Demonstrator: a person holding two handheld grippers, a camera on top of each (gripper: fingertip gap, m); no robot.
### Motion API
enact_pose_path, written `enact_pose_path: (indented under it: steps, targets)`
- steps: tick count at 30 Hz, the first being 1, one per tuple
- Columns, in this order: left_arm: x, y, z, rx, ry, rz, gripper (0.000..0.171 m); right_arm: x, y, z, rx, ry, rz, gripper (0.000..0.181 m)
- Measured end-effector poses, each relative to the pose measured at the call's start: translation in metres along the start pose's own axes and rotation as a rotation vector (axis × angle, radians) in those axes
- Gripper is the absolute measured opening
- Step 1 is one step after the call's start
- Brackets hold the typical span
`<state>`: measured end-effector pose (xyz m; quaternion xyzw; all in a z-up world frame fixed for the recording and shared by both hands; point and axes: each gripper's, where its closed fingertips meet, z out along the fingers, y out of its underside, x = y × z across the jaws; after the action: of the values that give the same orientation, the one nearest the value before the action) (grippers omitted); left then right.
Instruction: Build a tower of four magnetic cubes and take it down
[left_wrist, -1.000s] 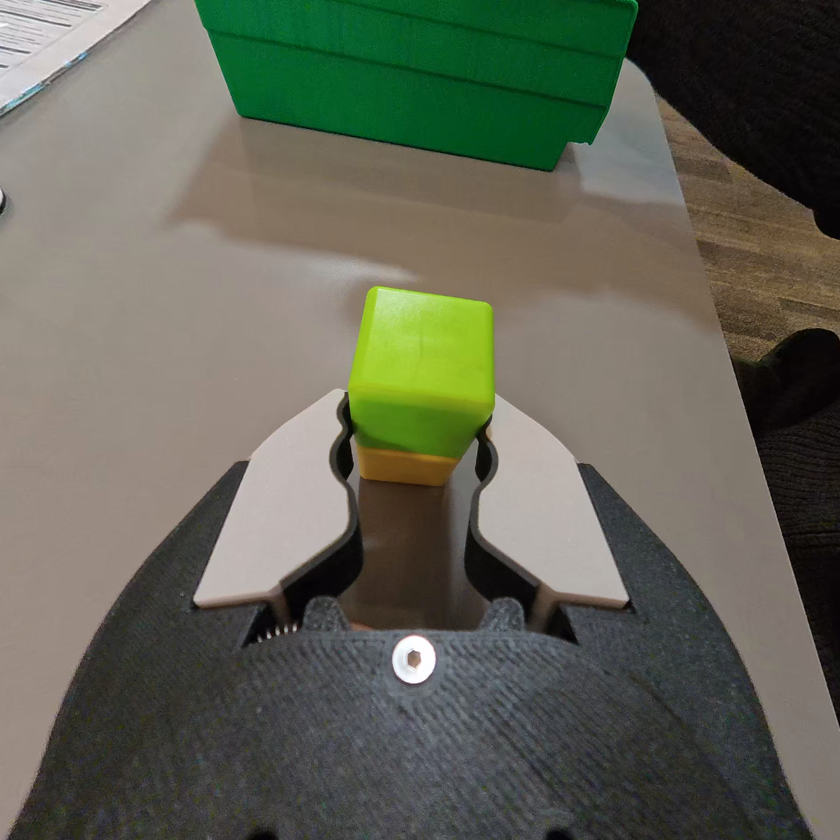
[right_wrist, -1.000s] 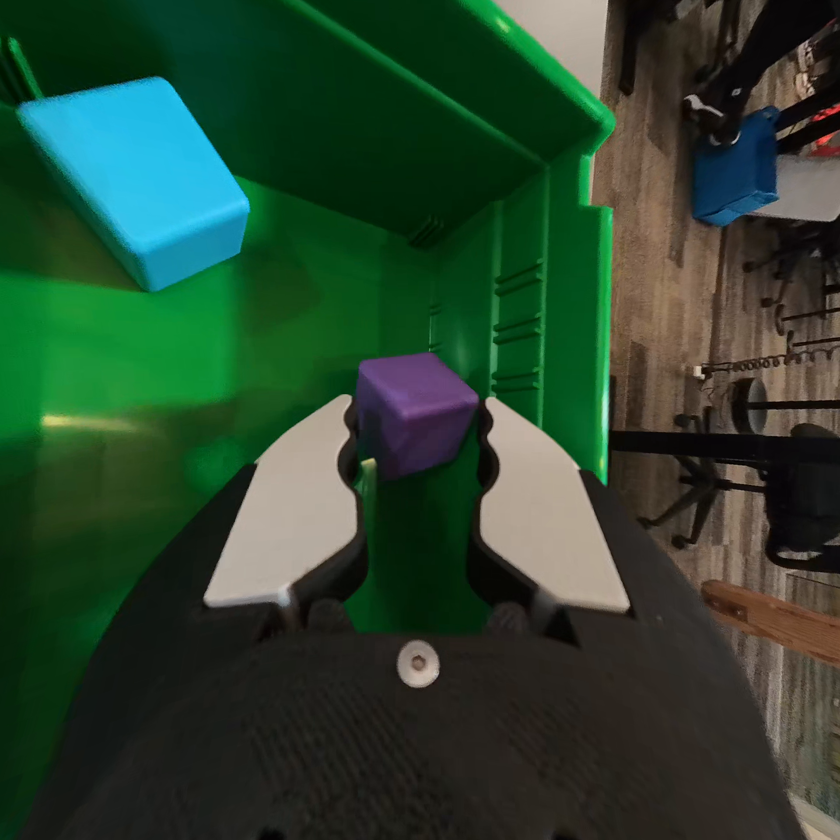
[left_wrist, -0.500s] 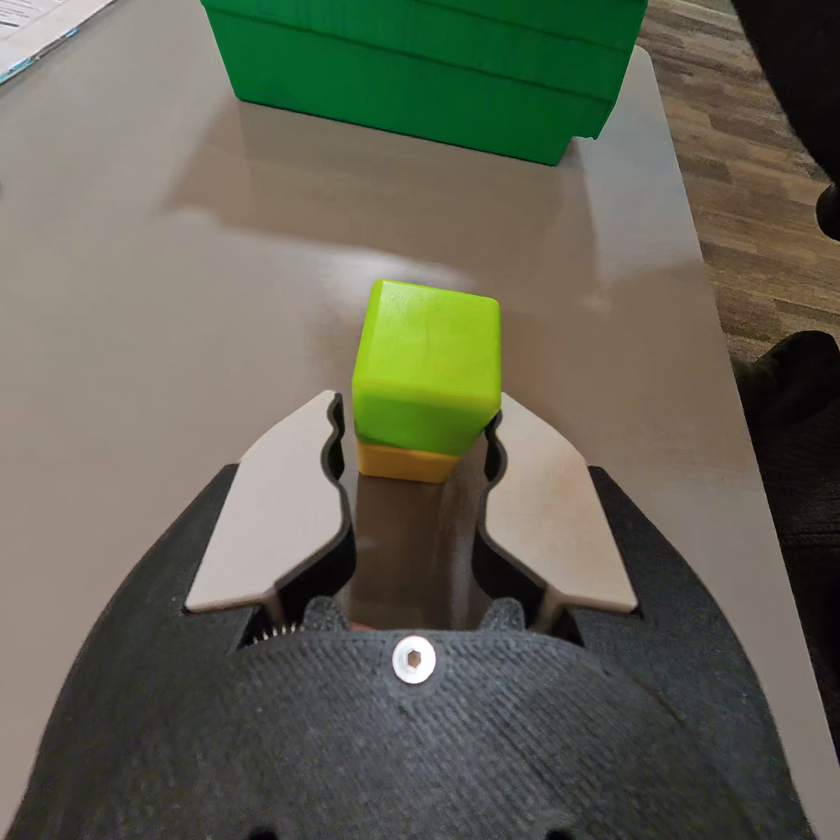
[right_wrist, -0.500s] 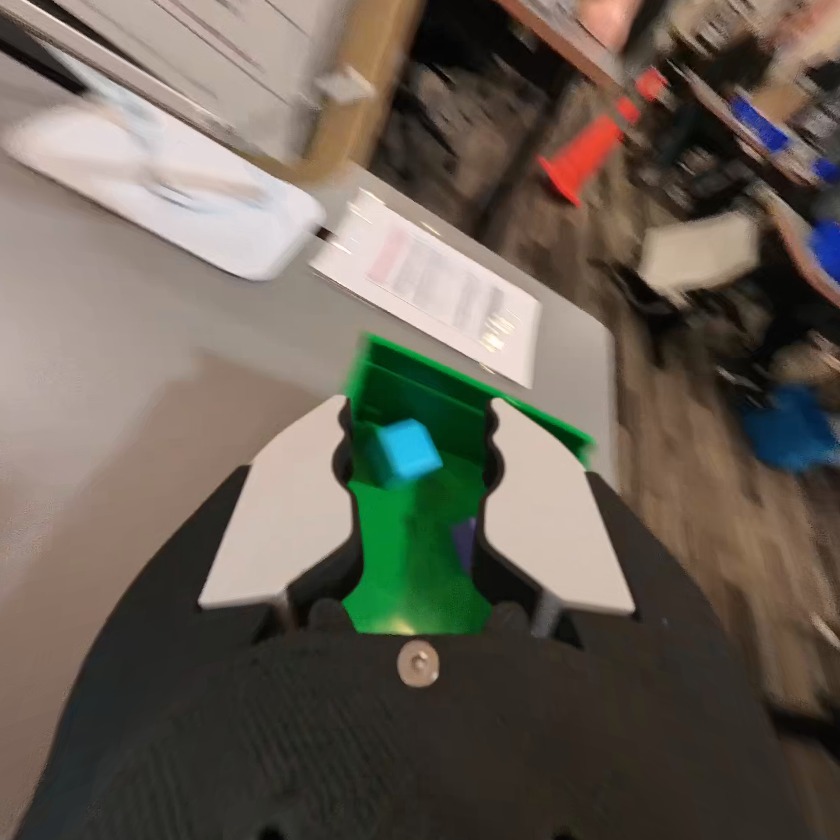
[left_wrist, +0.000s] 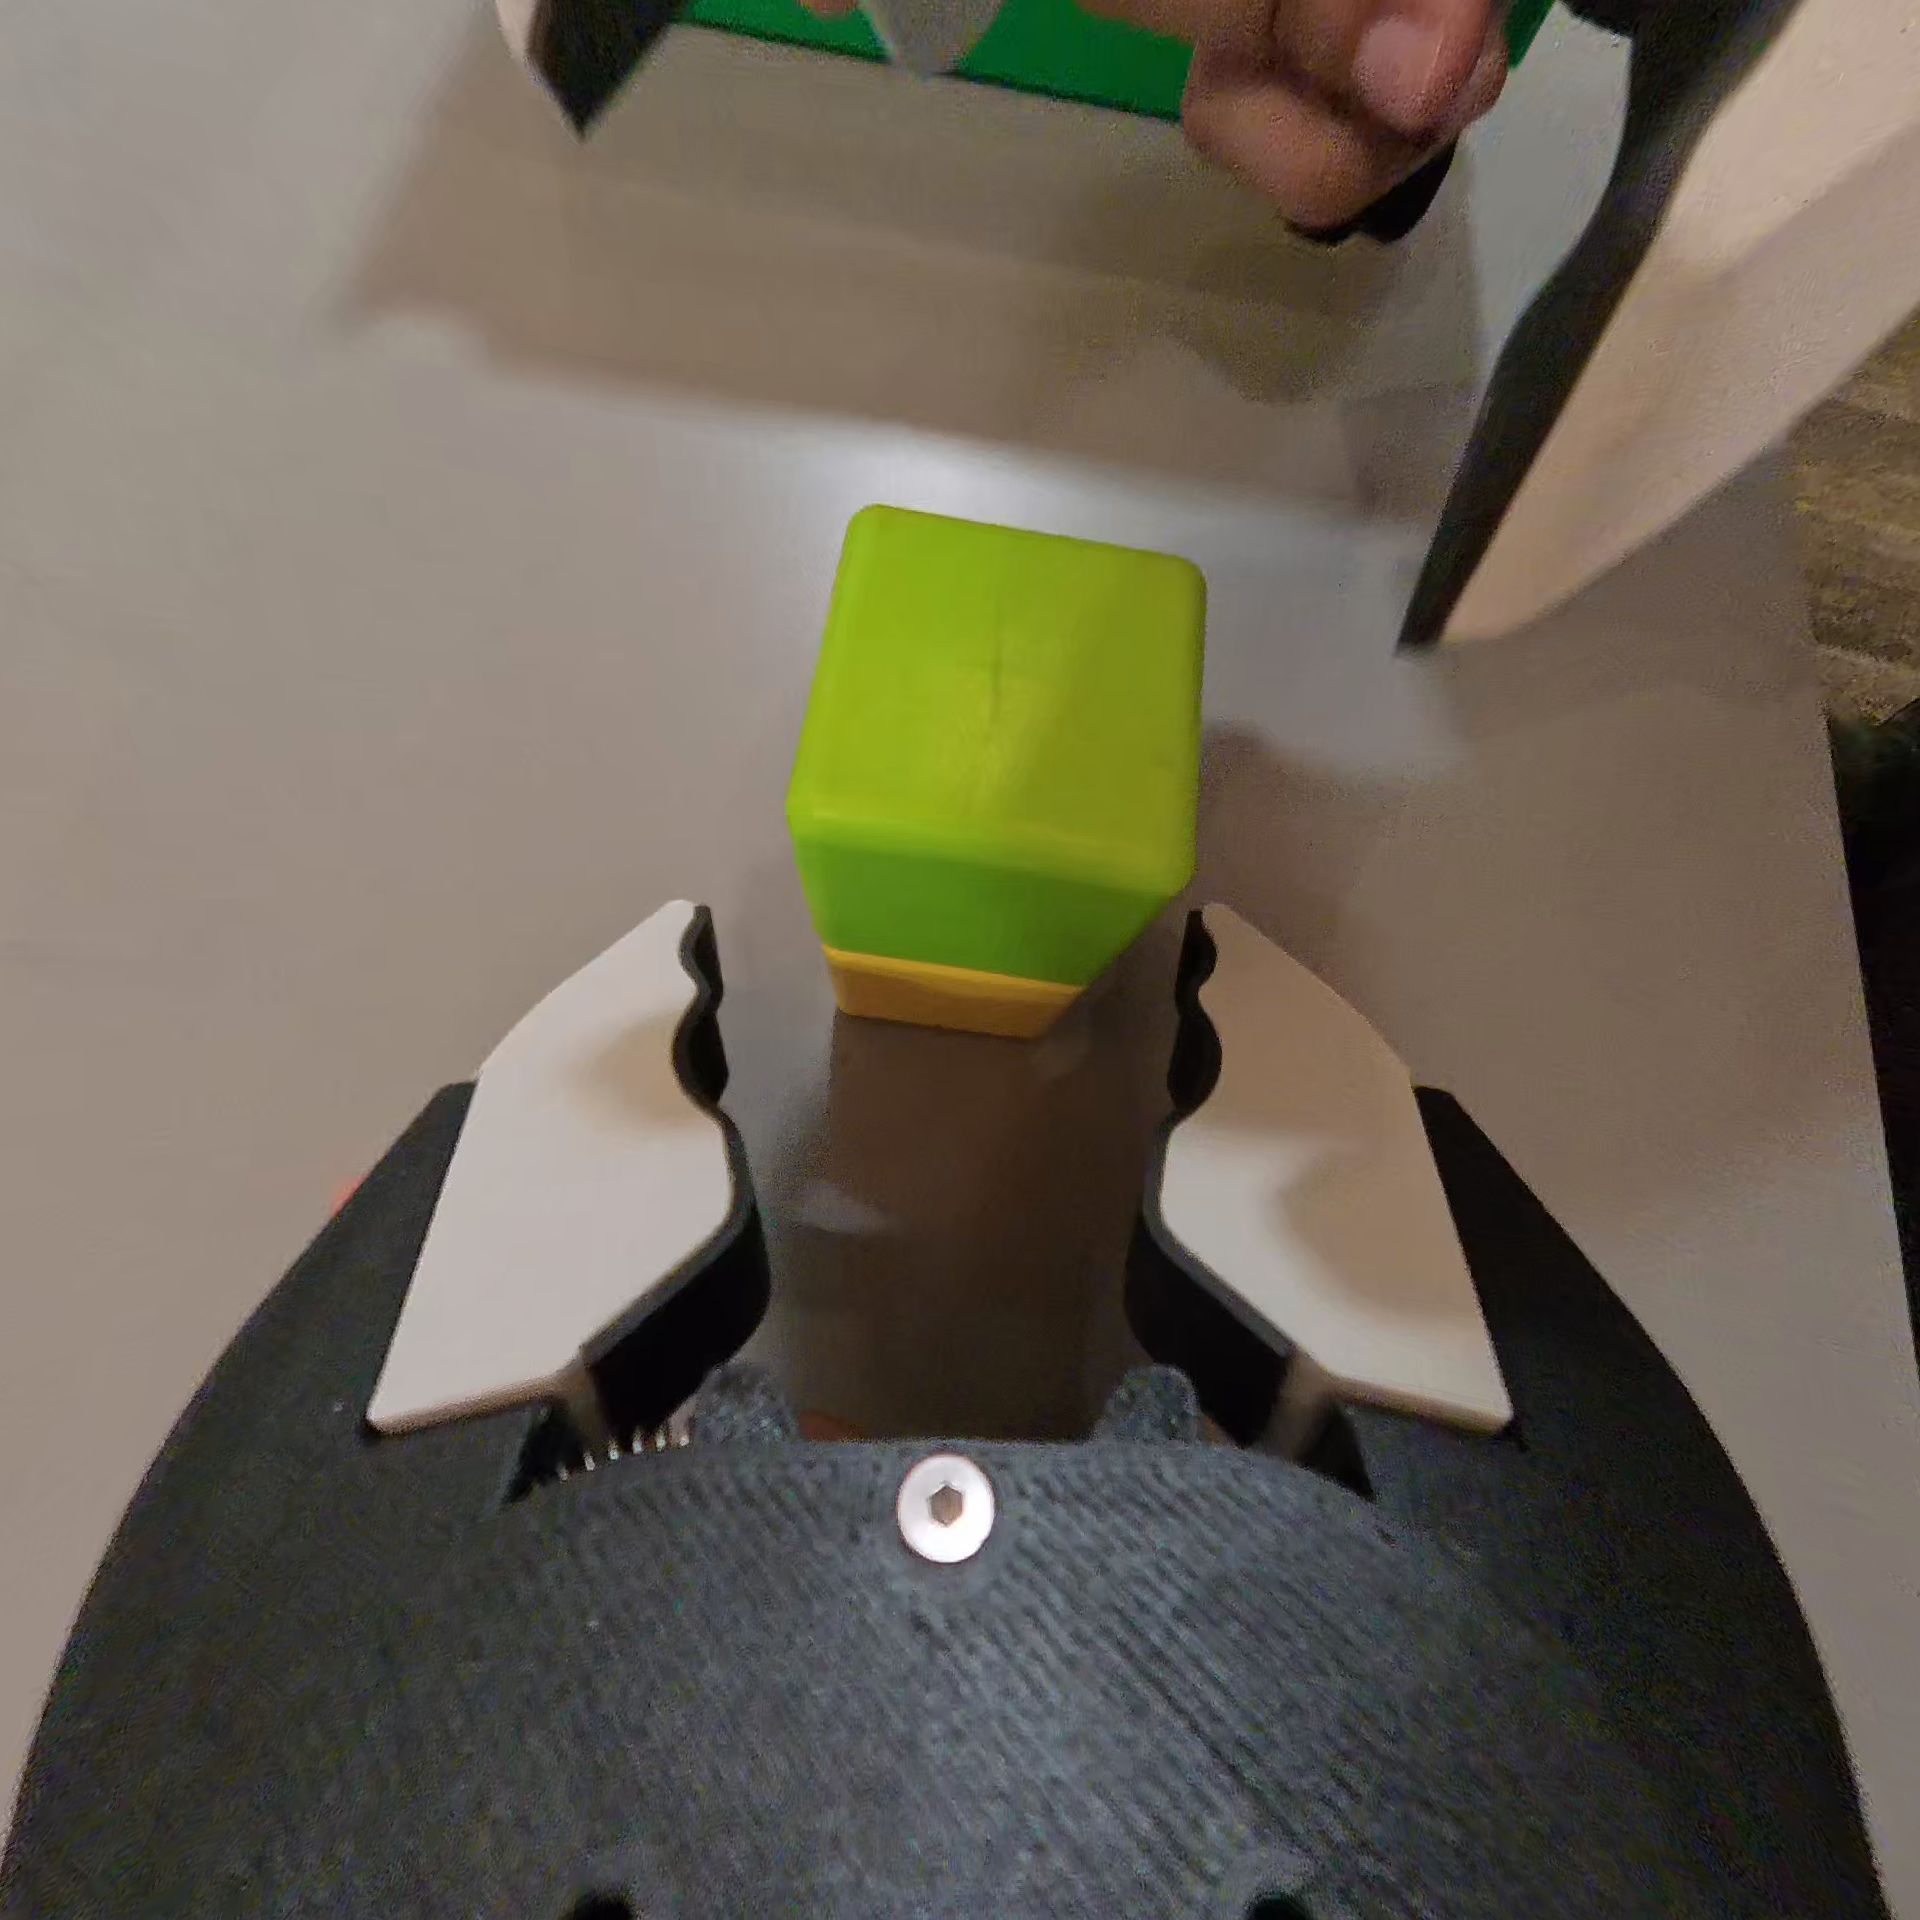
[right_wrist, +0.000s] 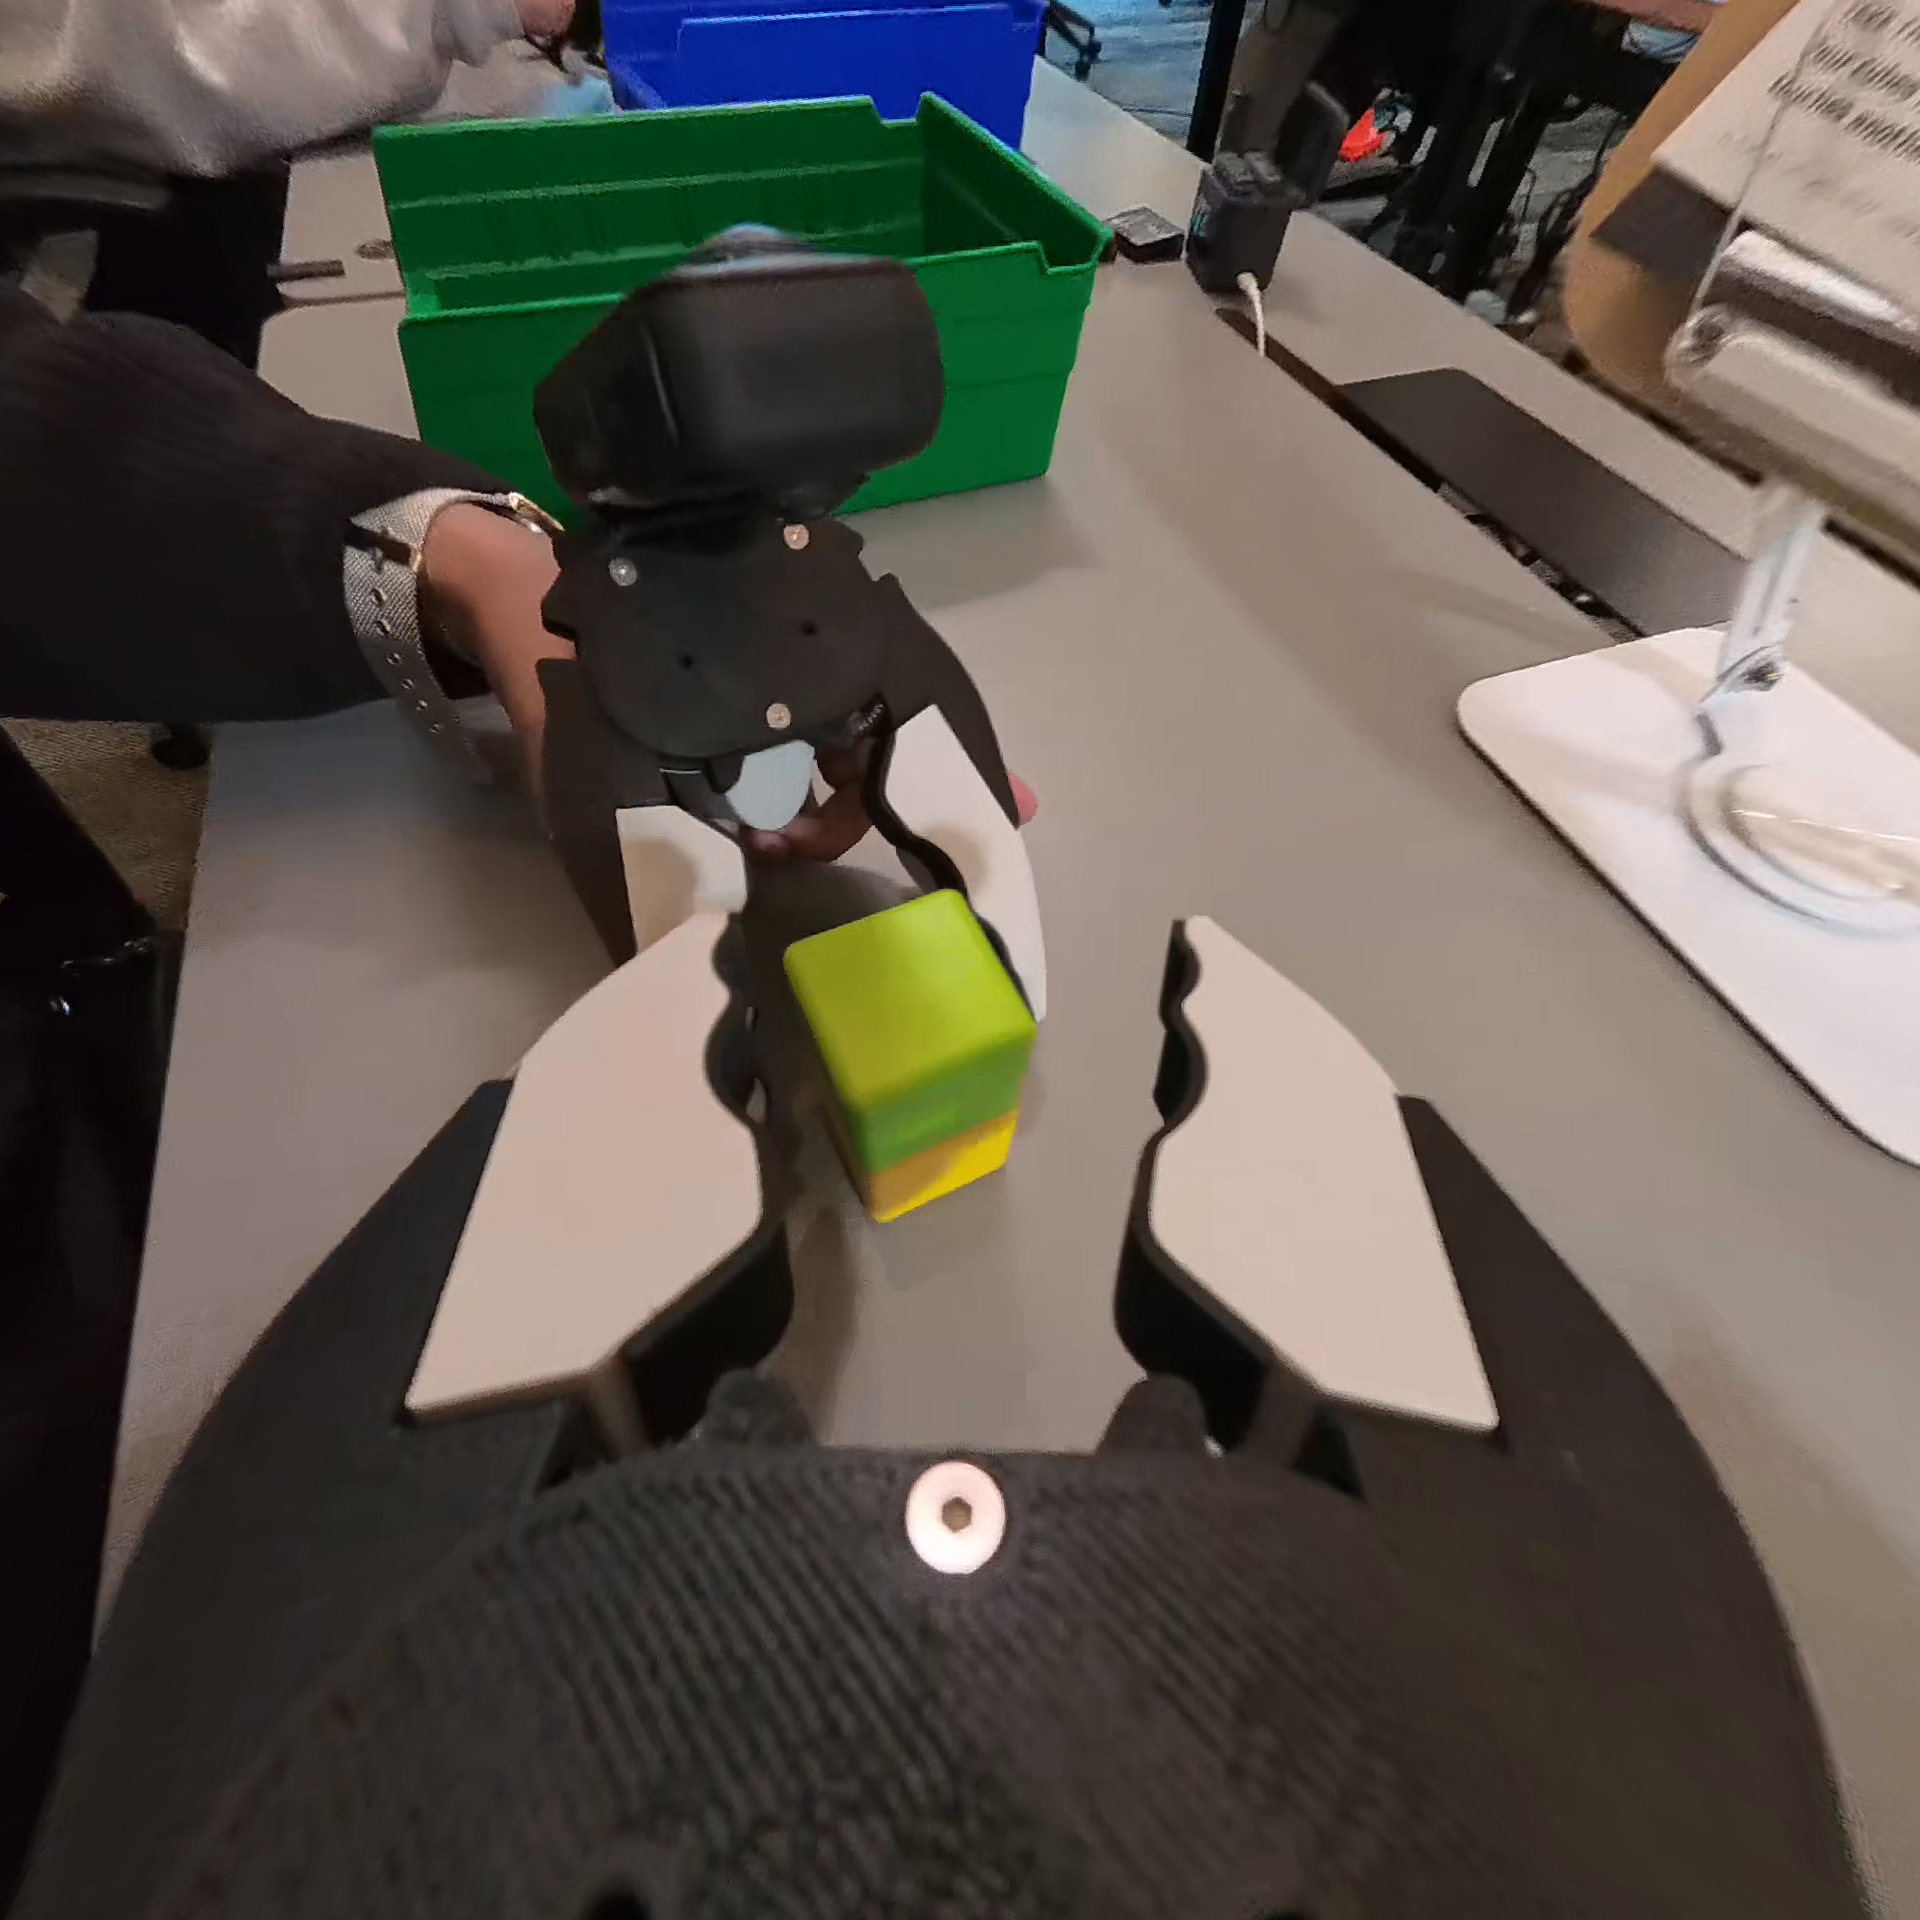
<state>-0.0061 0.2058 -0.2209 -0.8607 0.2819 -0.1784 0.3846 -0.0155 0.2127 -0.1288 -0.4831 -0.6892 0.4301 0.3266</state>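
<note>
A lime green cube (left_wrist: 997, 727) stands on a yellow block (left_wrist: 948, 1003) on the grey table (left_wrist: 312, 623). My left gripper (left_wrist: 951, 930) is open, one finger on each side of the stack's near face and apart from it. My right gripper (right_wrist: 956, 935) is open and empty, facing the same stack (right_wrist: 904, 1018) from the other side, a little short of it. In the left wrist view the right gripper's white fingers (left_wrist: 1621, 343) and a hand (left_wrist: 1340, 104) hang beyond the cube. In the right wrist view the left gripper (right_wrist: 821, 935) straddles the stack.
A green bin (right_wrist: 727, 208) stands on the table behind the left gripper, with a blue bin (right_wrist: 821, 42) farther back. A white stand base (right_wrist: 1714, 831) lies at the right. A small black device (right_wrist: 1247, 218) sits near the bin. A dark sleeve (right_wrist: 156, 520) reaches in from the left. The gap from one gripper's tips to the other's is roughly 9 cm.
My left gripper has opened off the green cube. My right gripper has let go of a purple cube in the green bin, pulled out and swung round to face the stack.
</note>
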Motion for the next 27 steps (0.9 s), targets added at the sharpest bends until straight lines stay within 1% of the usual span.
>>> enact_pose_path:
  steps: [3, 6, 12, 19, 27]
  targets:
    - [0.001, 0.004, 0.001, -0.026, 0.013, -0.007, 0.075, -0.005, 0.012, 0.009, -0.015, -0.024, 0.026, 0.077]
    - [0.001, 0.005, 0.002, -0.034, 0.020, -0.012, 0.071, -0.004, 0.024, 0.013, -0.040, -0.020, 0.020, 0.076]
    - [0.002, 0.010, 0.006, -0.079, 0.006, 0.007, 0.071, -0.007, 0.035, 0.017, -0.041, -0.031, 0.019, 0.074]
    - [0.004, 0.014, 0.009, -0.113, -0.010, 0.041, 0.064, -0.010, 0.036, 0.022, -0.019, -0.027, -0.005, 0.070]
    - [0.002, 0.013, 0.010, -0.110, -0.015, 0.034, 0.064, -0.013, 0.039, 0.029, -0.009, -0.033, 0.003, 0.065]
